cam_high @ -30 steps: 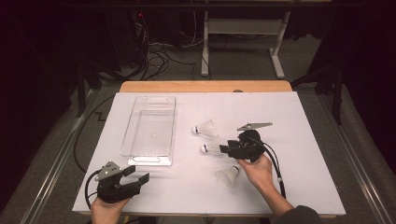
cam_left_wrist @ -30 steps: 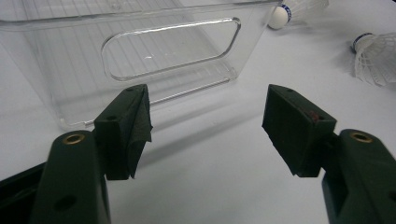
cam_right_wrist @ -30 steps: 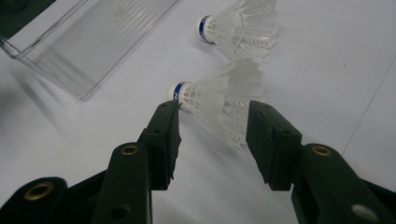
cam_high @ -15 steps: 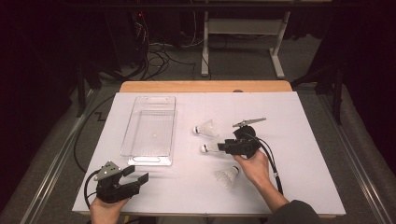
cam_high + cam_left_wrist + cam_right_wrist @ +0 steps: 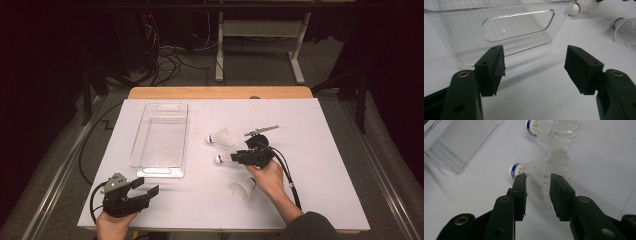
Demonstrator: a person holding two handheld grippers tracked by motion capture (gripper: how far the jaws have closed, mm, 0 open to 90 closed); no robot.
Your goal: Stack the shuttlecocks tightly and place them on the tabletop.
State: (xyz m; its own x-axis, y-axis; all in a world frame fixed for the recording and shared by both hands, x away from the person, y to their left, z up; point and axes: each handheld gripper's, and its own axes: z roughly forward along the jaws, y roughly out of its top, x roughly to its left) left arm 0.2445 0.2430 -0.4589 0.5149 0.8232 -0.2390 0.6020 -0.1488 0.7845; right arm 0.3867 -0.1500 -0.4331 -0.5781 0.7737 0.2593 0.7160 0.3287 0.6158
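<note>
Narrowing over the last second, the right gripper [image 5: 537,178] has its jaws around the skirt of a shuttlecock [image 5: 541,168] on the white table [image 5: 325,150]; whether the pads already bite is hard to tell. The left gripper [image 5: 142,190] waits spread near the clear bin [image 5: 162,142], which looks empty. Two more shuttlecocks [image 5: 220,137] lie loose, so none seems binned yet.

— What covers the wooden table [image 5: 220,93]?
— A white sheet [image 5: 320,150].
— And on it?
— A clear plastic rectangular tray [image 5: 161,141] toward the left edge; three white feathered shuttlecocks [image 5: 220,137] mid-table.
</note>
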